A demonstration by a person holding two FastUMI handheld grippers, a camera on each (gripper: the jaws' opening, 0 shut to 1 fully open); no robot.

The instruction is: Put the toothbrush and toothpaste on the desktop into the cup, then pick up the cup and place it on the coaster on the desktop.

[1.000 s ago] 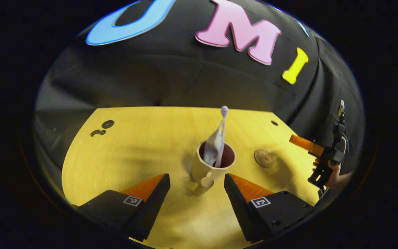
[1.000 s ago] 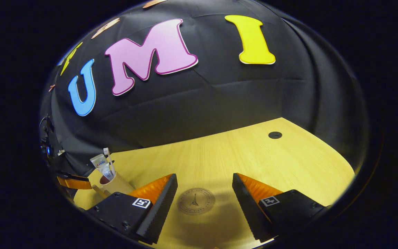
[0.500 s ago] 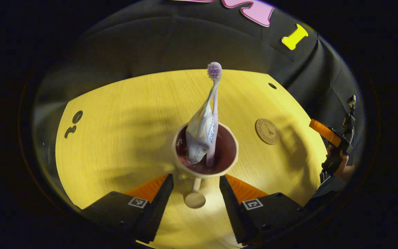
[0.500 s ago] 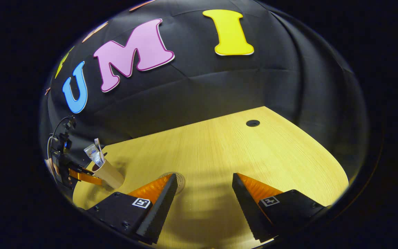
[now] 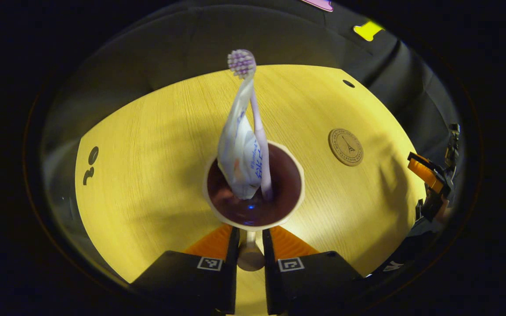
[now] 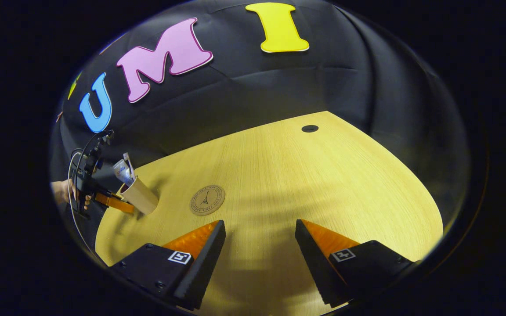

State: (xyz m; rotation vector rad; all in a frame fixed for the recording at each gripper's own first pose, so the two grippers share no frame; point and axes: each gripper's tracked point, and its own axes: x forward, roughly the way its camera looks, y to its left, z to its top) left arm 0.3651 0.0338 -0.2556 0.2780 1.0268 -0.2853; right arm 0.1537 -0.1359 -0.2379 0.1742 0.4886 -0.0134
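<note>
Now the pale wooden desktop [image 5: 147, 175] carries a beige cup with a dark inside [image 5: 254, 193], its peg-like handle [image 5: 249, 254] pinched between the narrowed fingers of the left gripper [image 5: 249, 245]. With the white toothpaste tube [image 5: 240, 153] and lilac toothbrush [image 5: 253, 118] standing upright inside, the cup-carrying step seems in hand; next comes a lift, level, toward the round brown coaster [image 5: 345, 146] lying well apart. Idle, the right gripper [image 6: 259, 259] hangs wide open, holding nothing.
</note>
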